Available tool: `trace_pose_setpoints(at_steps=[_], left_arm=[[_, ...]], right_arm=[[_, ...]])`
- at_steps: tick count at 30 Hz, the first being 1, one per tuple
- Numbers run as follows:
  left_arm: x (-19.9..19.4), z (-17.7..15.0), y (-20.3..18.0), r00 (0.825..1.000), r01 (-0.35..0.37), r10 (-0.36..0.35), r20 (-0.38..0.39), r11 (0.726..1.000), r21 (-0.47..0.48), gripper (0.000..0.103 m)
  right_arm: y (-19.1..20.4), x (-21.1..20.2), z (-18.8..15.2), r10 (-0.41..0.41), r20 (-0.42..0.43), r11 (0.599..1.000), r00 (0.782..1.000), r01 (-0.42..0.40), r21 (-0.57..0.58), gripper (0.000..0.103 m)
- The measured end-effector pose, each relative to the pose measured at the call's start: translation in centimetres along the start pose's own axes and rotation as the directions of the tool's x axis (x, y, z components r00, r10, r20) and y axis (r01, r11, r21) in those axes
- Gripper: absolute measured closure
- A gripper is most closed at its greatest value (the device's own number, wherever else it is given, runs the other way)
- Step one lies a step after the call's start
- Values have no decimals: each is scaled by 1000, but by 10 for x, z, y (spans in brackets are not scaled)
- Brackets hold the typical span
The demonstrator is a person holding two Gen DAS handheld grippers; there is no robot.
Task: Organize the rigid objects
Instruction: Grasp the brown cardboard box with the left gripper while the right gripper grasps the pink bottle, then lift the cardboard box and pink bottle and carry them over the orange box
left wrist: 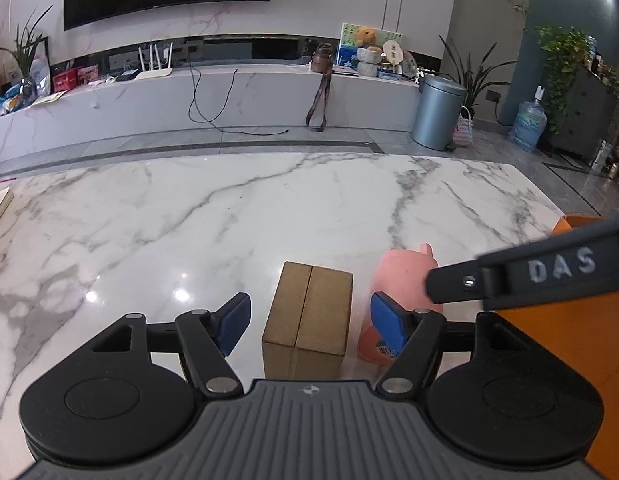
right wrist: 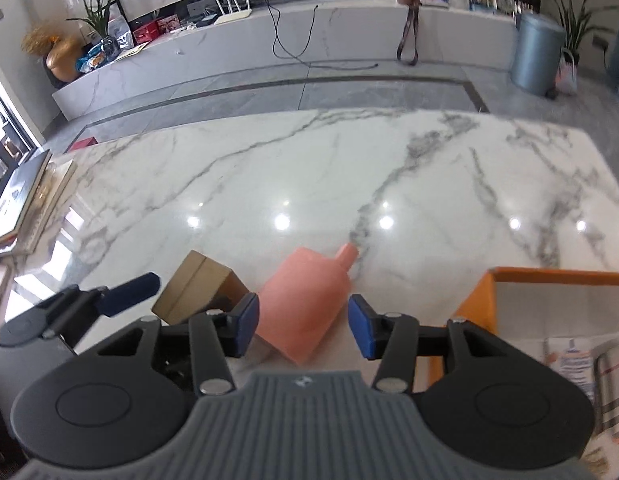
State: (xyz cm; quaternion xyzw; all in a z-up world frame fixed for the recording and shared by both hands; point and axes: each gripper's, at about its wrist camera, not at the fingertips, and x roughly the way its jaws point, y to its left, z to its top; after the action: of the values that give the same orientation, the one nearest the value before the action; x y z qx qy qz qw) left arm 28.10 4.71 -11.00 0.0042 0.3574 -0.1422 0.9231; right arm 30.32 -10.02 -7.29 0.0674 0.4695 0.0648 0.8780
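While both grippers' jaws stood open, the left gripper (left wrist: 309, 322) should have centred on the cardboard box (left wrist: 309, 320), the right gripper (right wrist: 303, 326) on the pink bottle (right wrist: 305, 304).

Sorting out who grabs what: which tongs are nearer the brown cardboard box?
Left. The left tongs straddle the cardboard box; the right tongs flank the pink bottle beside it.

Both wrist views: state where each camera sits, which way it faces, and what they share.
Left wrist: on the left gripper, angled down at the cardboard box between its open fingers; the right gripper crosses the frame.
Right wrist: on the right gripper, angled down at the pink bottle; the left gripper shows at its left.
Shared: box, bottle, orange box, marble table.
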Motion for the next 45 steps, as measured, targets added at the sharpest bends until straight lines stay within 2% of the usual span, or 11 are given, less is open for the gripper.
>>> trace_pose_setpoints(at_steps=[3,5,10,19,21,23,32,37,41,45], left_arm=[[5,0,1,1000,16,-16,-2,1000,6,33],[8,-2,0,1000,19,-19,-7,1000,16,39],[11,-3,-3,1000,15,-15,4,999,43,44],[20,-6,-6,1000,15,-14,-17,999,34,44],[23,-6,-4,1000,18,-17,-24,999,31,45],[23,-7,-3,999,25,-24,-33,999,21,51],[19,-12,-9,985,-31,39,-170,998,49,51],[19,-14,-7,986,-33,36,-165,999,22,49],[19,-15,-10,990,-44,50,-131,998,48,48],[25,-16,-14,988,-53,65,-137,995,88,51]], right_arm=[[1,10,4,-15,-13,999,1000,15,35,40],[0,19,6,-22,-29,998,999,24,61,40],[-4,35,11,-37,-49,994,998,42,105,41],[0,56,12,-19,-90,994,996,28,107,43],[1,57,11,-20,-91,996,996,28,90,43],[2,56,11,-17,-96,997,995,24,75,43],[6,45,-4,1,-163,1000,987,-1,-1,43],[10,46,-5,-7,-162,999,987,2,-35,43],[13,53,-4,-28,-165,998,986,19,-56,44],[7,62,-6,-16,-193,1000,981,12,-20,48]])
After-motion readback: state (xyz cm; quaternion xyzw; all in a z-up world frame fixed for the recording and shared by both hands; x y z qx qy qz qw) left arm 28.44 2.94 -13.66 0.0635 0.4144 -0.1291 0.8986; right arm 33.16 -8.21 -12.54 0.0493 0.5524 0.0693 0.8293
